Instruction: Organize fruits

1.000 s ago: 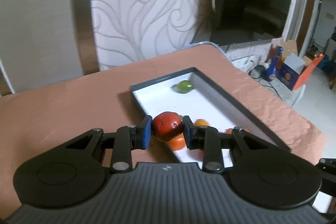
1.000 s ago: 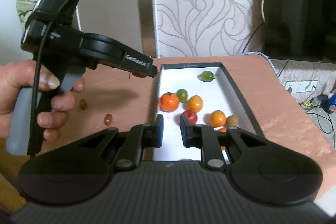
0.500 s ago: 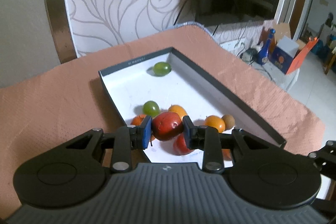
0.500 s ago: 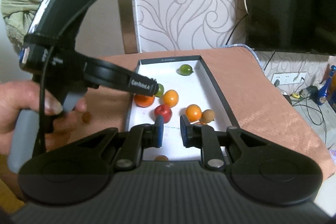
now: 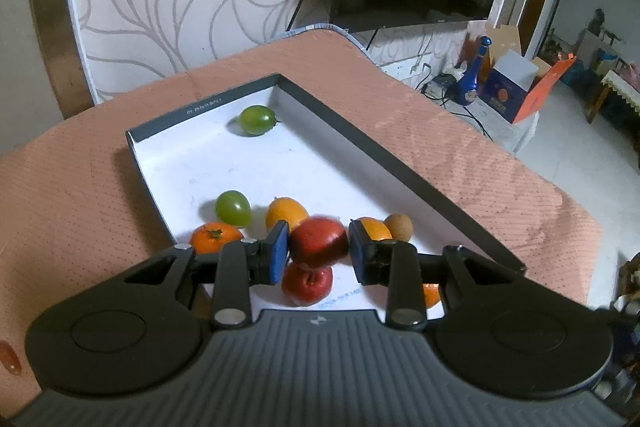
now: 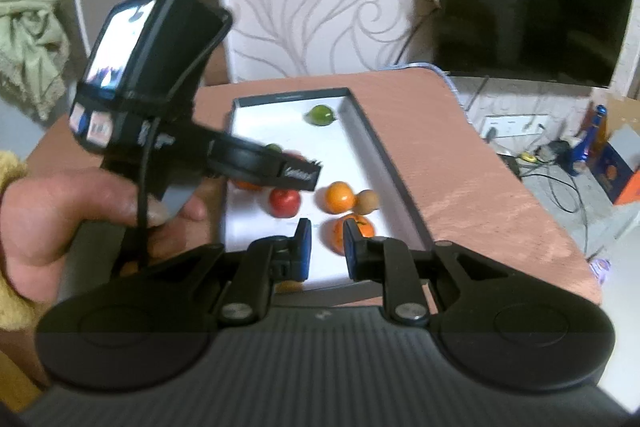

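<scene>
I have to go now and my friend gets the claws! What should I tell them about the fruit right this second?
Left claw: jaws opening, over the tray. The dark red fruit is between the pads, blurred, with a gap on its right side, so it is being let go.
Right claw: shut, empty, hovering above the tray's near end.
In the tray: two green fruits, several orange ones, a brown one, a second red fruit.
Left to do: one small reddish fruit lies on the cloth, at the left edge of the left view. Check for more.
</scene>
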`<state>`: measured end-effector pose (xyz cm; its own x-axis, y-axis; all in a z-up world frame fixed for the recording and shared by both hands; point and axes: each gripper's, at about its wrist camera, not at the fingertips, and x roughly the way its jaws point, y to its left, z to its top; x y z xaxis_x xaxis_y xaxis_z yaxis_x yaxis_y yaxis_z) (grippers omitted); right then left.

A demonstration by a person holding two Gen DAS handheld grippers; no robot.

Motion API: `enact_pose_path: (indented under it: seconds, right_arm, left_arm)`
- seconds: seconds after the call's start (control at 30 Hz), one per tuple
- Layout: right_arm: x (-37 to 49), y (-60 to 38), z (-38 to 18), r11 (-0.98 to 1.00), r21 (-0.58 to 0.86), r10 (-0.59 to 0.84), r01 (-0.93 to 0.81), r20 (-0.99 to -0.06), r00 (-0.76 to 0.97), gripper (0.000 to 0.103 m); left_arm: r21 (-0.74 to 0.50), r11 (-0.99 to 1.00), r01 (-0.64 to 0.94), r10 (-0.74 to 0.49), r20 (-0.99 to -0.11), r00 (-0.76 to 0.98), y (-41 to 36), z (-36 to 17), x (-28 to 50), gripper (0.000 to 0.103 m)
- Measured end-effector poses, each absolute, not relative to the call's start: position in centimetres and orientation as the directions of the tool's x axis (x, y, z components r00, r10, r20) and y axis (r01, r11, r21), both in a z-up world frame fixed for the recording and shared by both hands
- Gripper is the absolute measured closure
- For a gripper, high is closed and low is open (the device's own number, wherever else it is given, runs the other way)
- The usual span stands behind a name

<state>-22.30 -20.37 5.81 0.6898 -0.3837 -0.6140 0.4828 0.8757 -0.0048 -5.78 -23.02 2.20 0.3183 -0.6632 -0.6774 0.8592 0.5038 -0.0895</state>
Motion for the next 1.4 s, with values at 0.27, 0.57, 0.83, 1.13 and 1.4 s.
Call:
enact_pose_path:
  seconds: [0.27, 0.57, 0.83, 1.13, 1.4]
  right_arm:
    - [-24.0, -21.5, 5.1, 0.924, 0.075, -0.266, 0.376, -0.579, 0.771, 0.063]
    - [-27.1, -26.6, 5.6, 0.961, 0.139, -0.121, 0.238, -0.564, 0.817, 0.063]
    - [-29.1, -28.4, 6.9, 0.982, 0.107, -0.076, 0.157, -0.535, 0.842, 0.063]
    - [-33.0, -30.7, 7.6, 0.964, 0.118, -0.145, 0.240, -0.523, 0.840, 0.063]
    - [-35.2, -31.0, 7.5, 0.952, 0.131, -0.168, 0.278, -0.537, 0.827, 0.063]
  left_arm:
    - [-0.030, 0.589, 0.807, -0.633, -0.638, 0.438, -21.9, 3.4, -7.5, 0.019]
    - [0.063, 0.799, 0.598, -0.473, -0.548, 0.690, -22.2, 6.2, -11.1, 0.004]
    - [0.072, 0.857, 0.511, -0.421, -0.474, 0.773, -23.0, 8.7, -15.1, 0.002]
    - [0.048, 0.857, 0.512, -0.417, -0.519, 0.746, -23.8, 9.9, -19.7, 0.002]
    - [0.036, 0.837, 0.547, -0.433, -0.568, 0.700, -23.3, 9.0, -23.4, 0.002]
